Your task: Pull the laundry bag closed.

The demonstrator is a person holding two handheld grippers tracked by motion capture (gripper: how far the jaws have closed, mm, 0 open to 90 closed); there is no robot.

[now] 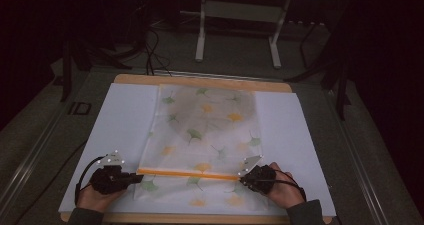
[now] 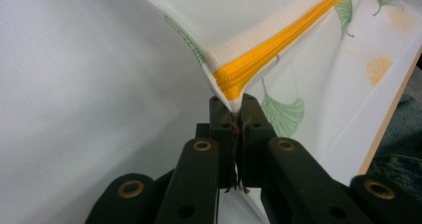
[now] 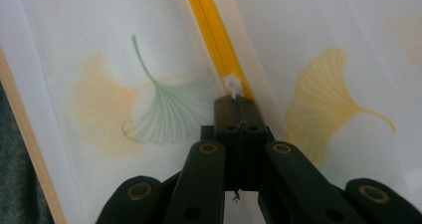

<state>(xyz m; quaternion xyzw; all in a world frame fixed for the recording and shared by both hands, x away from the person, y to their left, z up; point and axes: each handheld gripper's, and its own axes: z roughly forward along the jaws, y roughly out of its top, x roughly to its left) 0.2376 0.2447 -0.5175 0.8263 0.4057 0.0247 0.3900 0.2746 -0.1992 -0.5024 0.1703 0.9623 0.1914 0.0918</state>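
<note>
A white mesh bag [image 1: 202,135] printed with green and yellow leaves lies flat on the white sheet [image 1: 120,120] covering the table [image 1: 200,81], stretching from the centre toward six o'clock. Its orange zipper [image 1: 187,174] runs straight across near the six o'clock edge. At seven o'clock the left gripper [image 1: 136,176] has its jaws pressed together on the bag's corner where the zipper ends, and the left gripper view shows the fabric lifted and peaked there [image 2: 238,115]. At five o'clock the right gripper [image 1: 242,179] has its jaws pinched tight on the small white zipper pull [image 3: 232,86], seen clearly in the right gripper view [image 3: 238,109]. A hand [image 1: 95,197] grips each tool.
</note>
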